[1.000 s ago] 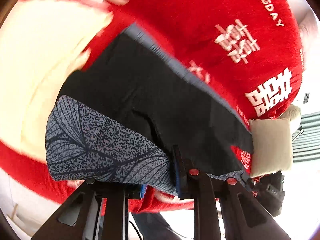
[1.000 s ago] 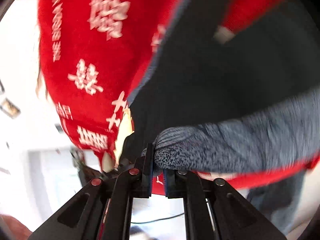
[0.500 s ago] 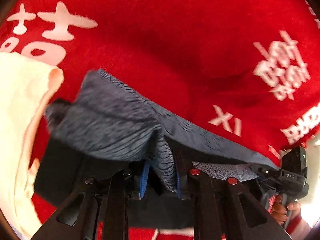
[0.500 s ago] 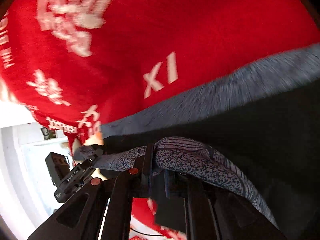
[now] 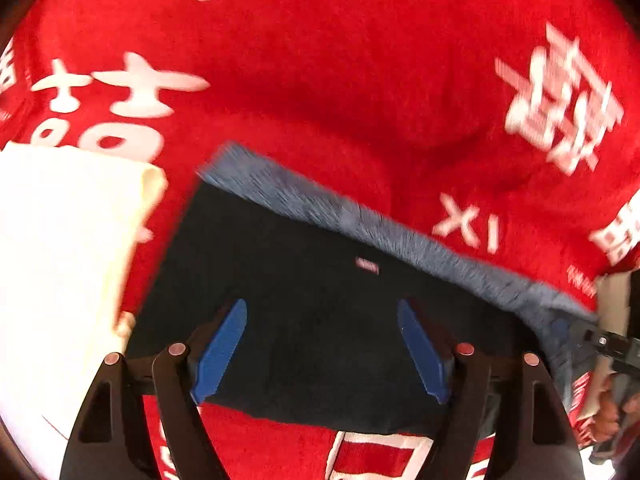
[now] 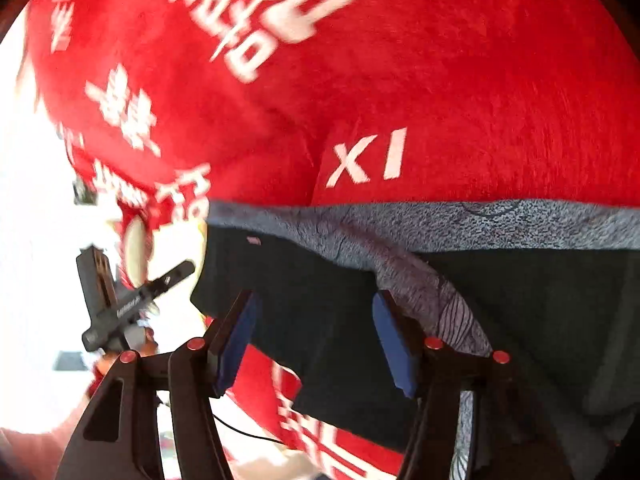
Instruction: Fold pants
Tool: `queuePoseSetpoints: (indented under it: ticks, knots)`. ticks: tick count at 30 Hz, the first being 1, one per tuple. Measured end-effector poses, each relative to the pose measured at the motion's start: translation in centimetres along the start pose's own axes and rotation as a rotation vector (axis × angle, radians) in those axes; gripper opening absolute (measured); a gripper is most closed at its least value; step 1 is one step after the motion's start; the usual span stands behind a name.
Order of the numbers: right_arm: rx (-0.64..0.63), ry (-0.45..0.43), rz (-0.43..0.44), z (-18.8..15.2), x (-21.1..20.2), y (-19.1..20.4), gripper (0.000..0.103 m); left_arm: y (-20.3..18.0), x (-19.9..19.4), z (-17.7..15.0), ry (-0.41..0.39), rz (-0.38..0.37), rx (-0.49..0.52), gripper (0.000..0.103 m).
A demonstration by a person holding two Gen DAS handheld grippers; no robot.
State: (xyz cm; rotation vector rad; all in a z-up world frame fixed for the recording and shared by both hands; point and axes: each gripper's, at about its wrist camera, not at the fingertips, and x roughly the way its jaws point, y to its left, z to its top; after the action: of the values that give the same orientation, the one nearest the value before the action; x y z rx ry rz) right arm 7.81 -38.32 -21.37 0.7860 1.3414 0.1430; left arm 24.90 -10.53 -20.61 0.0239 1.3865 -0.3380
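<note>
The pants [image 5: 320, 312] lie folded on the red blanket [image 5: 320, 80], dark inner side up, with a grey-blue patterned strip along the far edge. My left gripper [image 5: 322, 346] is open and empty, fingers spread just above the dark cloth. In the right wrist view the pants [image 6: 520, 300] show the same patterned band, and a patterned fold runs down beside the right finger. My right gripper [image 6: 316, 340] is open above the pants' left edge, holding nothing. The left gripper's body [image 6: 128, 300] shows at the left there.
A cream cloth [image 5: 60, 260] lies on the blanket left of the pants. The red blanket [image 6: 360, 80] carries white lettering. The blanket's edge drops off at the left of the right wrist view, with bright floor beyond.
Both grippers held the pants' patterned edge and carried it over the garment; now both have opened and let the cloth go. The pants lie flat and folded.
</note>
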Motion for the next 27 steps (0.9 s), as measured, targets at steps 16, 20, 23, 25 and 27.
queuePoseSetpoints:
  ticks: [16,20,23,25,27]
  knots:
    - [-0.058,-0.196,-0.233,-5.2,-5.2,-3.0,0.069,-10.1,1.5,-5.3,0.057,0.064,0.244,0.089]
    - [0.011,-0.239,-0.396,-11.5,-9.3,-5.0,0.069,-15.4,0.0,-9.3,0.093,-0.059,0.340,0.089]
    - [0.116,-0.244,-0.510,-18.2,-11.4,-7.2,0.069,-19.7,0.0,-12.7,0.129,-0.183,0.418,0.089]
    - [0.222,-0.251,-0.520,-22.7,-12.5,-8.7,0.069,-22.1,0.4,-14.8,0.153,-0.223,0.457,0.089]
    - [0.313,-0.261,-0.522,-26.5,-12.8,-10.2,0.069,-24.0,0.6,-16.1,0.176,-0.266,0.468,0.089]
